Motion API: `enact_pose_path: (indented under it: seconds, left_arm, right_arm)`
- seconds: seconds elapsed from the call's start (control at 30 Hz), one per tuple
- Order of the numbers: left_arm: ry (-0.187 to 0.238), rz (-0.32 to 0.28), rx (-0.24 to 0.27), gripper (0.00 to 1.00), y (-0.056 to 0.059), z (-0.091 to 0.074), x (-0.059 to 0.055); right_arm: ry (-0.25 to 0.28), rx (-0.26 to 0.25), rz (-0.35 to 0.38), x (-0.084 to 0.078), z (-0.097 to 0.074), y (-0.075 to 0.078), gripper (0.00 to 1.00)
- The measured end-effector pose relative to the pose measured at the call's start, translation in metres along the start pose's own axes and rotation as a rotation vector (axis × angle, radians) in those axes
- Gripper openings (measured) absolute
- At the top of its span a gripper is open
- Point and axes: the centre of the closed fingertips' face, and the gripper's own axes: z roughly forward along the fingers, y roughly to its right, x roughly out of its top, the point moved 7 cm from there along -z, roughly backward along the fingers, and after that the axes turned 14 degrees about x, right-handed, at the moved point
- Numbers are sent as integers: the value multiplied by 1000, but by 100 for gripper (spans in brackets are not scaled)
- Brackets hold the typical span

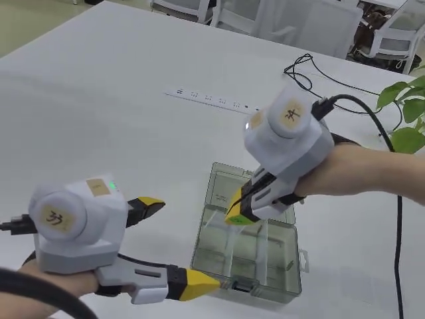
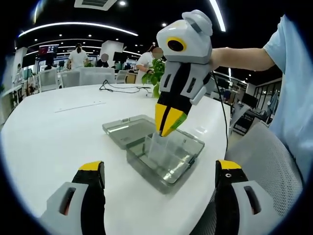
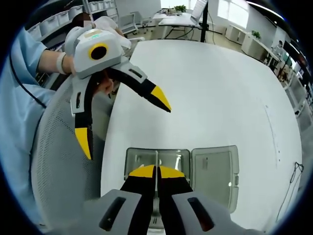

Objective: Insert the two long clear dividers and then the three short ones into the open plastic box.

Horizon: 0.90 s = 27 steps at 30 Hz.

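Lying on the wide white table (image 1: 99, 100), the open plastic box (image 1: 297, 256) has its lid folded flat on the far side. The left gripper (image 1: 180, 244) hovers just beside the box, its jaws spread wide and holding nothing. The right gripper (image 1: 236, 216) points down over the box, its jaws pressed together on a clear divider (image 2: 159, 145) that reaches down into the box.

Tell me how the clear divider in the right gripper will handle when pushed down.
The divider looks thin and see-through, so it probably flexes if pushed off-line. Its glossy plastic, pinched at the top edge by the right gripper, may slip or pivot. The box looks light, so it could skid on the smooth table.
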Motion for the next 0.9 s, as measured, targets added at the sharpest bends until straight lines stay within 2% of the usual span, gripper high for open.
enact_pose_path:
  seconds: [0.27,0.5,0.9]
  left_arm:
    - [2,-7,-2,95,0,0,-1]
    - [-1,-11,-4,94,1,0,-1]
    - [-7,-16,-8,93,2,1,-2]
  right_arm:
    - [-29,-33,-14,1,11,-1,2]
    - [-9,-42,-4,-1,16,2,2]
    - [-13,-37,13,-6,30,6,2]
